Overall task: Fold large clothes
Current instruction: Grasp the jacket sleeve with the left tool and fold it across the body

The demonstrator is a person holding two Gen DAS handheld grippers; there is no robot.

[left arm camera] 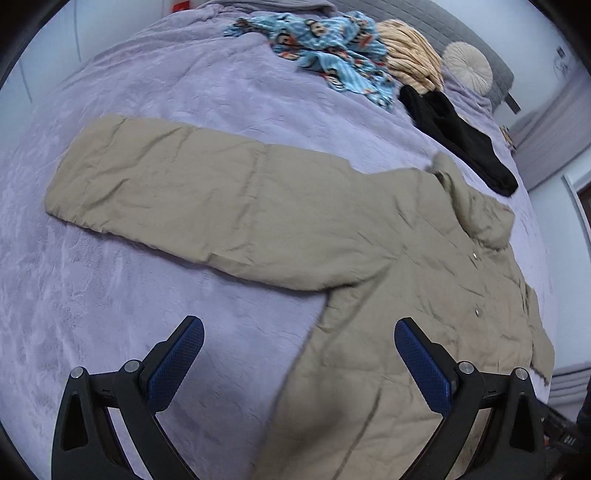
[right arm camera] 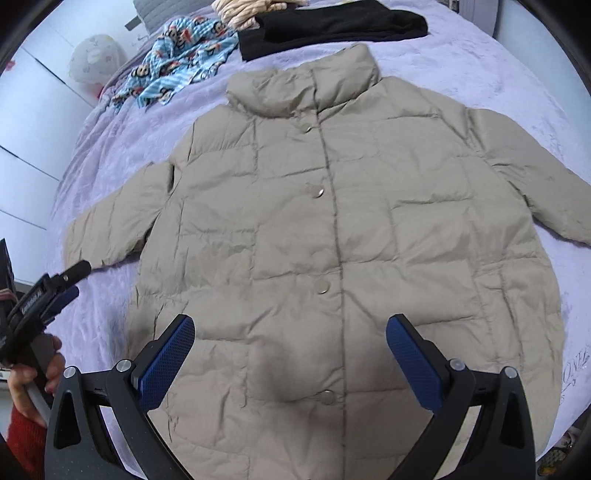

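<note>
A beige quilted jacket (right arm camera: 332,229) lies flat and face up on a lilac bed cover (right arm camera: 517,74), snaps closed, collar at the far end, both sleeves spread out sideways. In the left wrist view its left sleeve (left arm camera: 177,188) stretches across the cover. My left gripper (left arm camera: 299,332) hovers open above the jacket's side edge near the armpit, holding nothing. My right gripper (right arm camera: 290,328) hovers open above the lower front of the jacket, also holding nothing. The left gripper (right arm camera: 70,282) shows at the left edge of the right wrist view, held by a hand (right arm camera: 33,384).
Beyond the collar lie a black garment (right arm camera: 332,26), a blue cartoon-print garment (right arm camera: 177,59) and a cream striped garment (left arm camera: 410,51). A round cushion (left arm camera: 467,68) rests against the grey headboard (left arm camera: 476,37). White wardrobe doors (right arm camera: 26,147) stand left of the bed.
</note>
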